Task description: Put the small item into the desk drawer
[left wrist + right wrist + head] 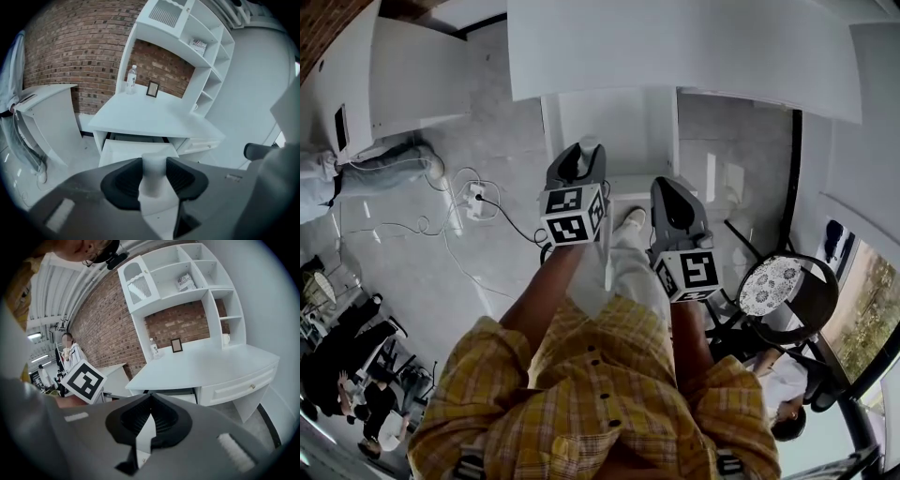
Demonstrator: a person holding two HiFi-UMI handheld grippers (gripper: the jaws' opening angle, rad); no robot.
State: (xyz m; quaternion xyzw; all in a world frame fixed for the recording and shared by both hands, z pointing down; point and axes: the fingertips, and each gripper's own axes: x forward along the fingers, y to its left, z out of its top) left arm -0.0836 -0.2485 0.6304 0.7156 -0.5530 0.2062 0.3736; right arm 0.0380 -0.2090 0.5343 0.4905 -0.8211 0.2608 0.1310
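Left gripper view: left gripper (153, 165) is clamping the small item (151, 180), a pale stub, between both pads. Right gripper (150, 399) is carrying nothing, its jaws meeting at the tips. Drawer (136, 149) under the desk (150, 117) is standing pulled out, well apart from the item. Progress: pickup and opening look done; carrying over and releasing are remaining. Item's long axis is running along the jaws, its end poking forward toward the drawer.

small white item (152, 176) upright between left fingers (123, 180); desk drawer (136, 151) open
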